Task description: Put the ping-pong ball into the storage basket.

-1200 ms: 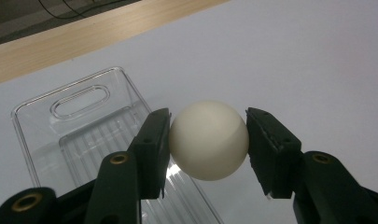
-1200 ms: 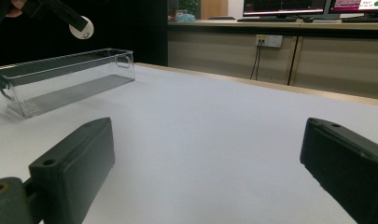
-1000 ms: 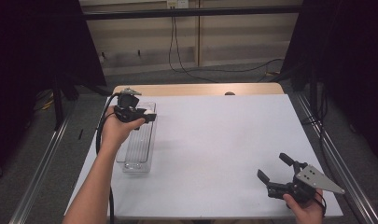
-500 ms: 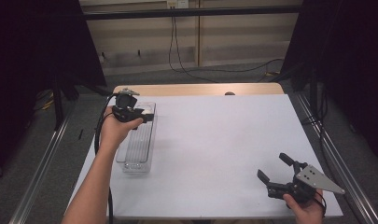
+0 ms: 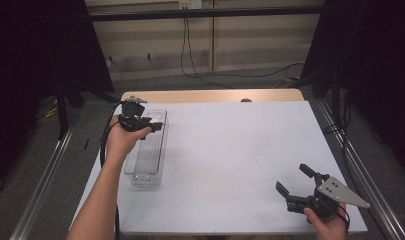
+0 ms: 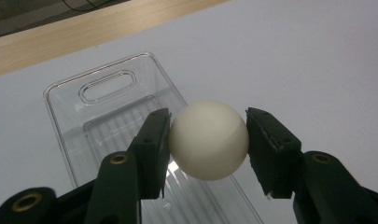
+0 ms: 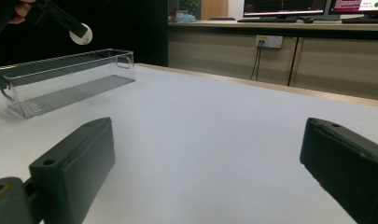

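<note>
The left gripper (image 6: 208, 140) has its fingers clamped on a white ball (image 6: 208, 139), held above the clear plastic bin (image 5: 149, 145) at the bench's nine o'clock; the drop seems the only step left. The right gripper (image 5: 296, 183), fingers wide and empty, sits at five o'clock

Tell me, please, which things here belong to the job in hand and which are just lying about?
In use:
- round white ball, clamped in the left gripper
- clear rectangular plastic bin

Lying about:
- black wall cables
- open, idle right gripper
</note>
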A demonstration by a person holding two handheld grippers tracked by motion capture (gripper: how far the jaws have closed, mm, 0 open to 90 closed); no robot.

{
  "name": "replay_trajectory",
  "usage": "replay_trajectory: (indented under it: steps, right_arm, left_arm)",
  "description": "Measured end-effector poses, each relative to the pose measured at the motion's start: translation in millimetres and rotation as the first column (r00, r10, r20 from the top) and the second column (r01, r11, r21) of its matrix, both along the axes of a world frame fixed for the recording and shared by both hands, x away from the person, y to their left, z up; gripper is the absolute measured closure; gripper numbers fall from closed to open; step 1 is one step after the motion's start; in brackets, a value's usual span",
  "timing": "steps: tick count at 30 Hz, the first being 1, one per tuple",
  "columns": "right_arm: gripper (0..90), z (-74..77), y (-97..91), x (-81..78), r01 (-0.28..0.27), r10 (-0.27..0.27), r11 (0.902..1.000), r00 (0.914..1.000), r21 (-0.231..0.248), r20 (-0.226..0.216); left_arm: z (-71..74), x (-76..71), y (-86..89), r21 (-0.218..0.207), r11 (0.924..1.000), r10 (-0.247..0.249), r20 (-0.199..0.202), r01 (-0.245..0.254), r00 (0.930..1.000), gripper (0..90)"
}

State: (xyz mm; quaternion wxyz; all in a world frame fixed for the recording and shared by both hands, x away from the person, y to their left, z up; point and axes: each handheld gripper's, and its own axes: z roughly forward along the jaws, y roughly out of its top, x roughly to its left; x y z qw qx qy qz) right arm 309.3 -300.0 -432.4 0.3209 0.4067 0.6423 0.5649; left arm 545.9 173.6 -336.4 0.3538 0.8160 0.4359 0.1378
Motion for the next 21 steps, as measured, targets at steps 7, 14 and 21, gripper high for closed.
replay_trajectory:
  steps: [7,14,21]
  right_arm:
    - [2.9,-0.1,-0.1,0.1,0.0,0.0,1.0,1.0,-0.003,0.001]
    - [2.9,0.2,0.0,-0.3,-0.003,0.003,1.0,1.0,-0.001,-0.002]
    - [2.9,0.4,0.3,-0.4,0.0,0.0,1.0,1.0,0.005,-0.003]
  left_arm:
    - [-2.8,1.5,2.0,0.014,0.9999,-0.006,-0.007,0.006,1.0,51.2]
    - [-6.4,2.6,2.9,-0.005,0.9999,0.012,-0.003,-0.012,0.9999,51.2]
    - [-9.7,4.4,5.2,-0.006,0.9996,0.028,-0.015,-0.028,0.9995,51.2]
